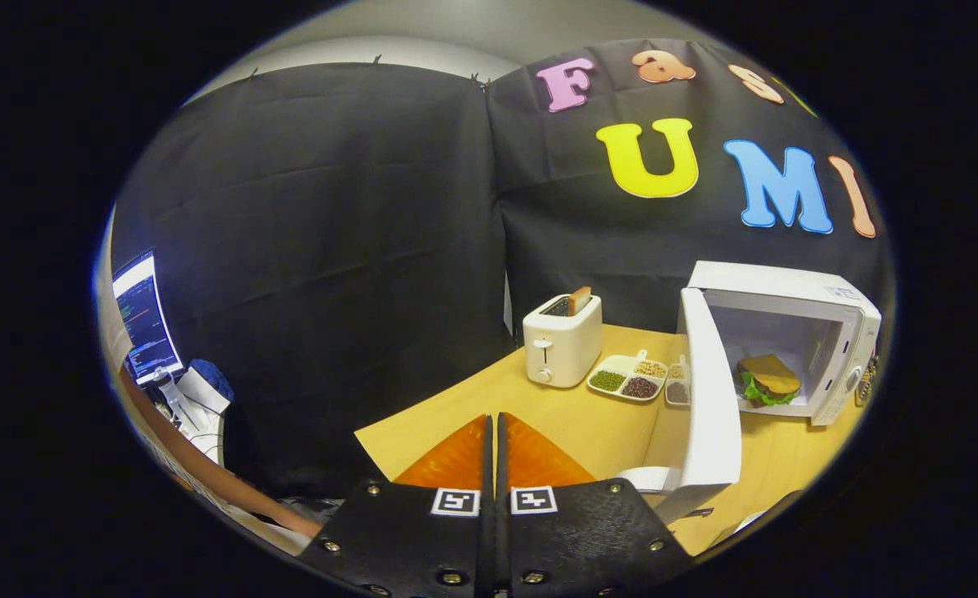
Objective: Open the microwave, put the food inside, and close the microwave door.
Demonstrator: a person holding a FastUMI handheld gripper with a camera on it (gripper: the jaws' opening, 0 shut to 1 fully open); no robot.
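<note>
Currently: sandwich [769, 379] sits inside the microwave [792, 339], on the cavity floor, bread on top with green lettuce sticking out at its near side. Microwave is at the far right corner of the desk [580, 428], cavity open. Door [709, 399] is swung wide, standing edge-on in front of the cavity's left side, between the microwave body and the rest of the desk. Control panel with a knob is on the microwave's right front edge.

Left of the door, just beside it: a divided tray [628, 375] with green, dark and pale grains in separate compartments; a second small dish [677, 389] with dark grains is partly hidden behind the door edge. Further left of the microwave: toaster [562, 340], upright, one slice of toast [579, 300] sticking out of a slot, lever on its front.

Hand-held gripper [494, 436] is well apart from the microwave, low over the desk's near left corner, fingers pressed together with nothing between them, pointing roughly toward the toaster rather than the door.

Far left of the microwave, off the desk: a lit monitor [144, 317] and some white and blue clutter below it.
</note>
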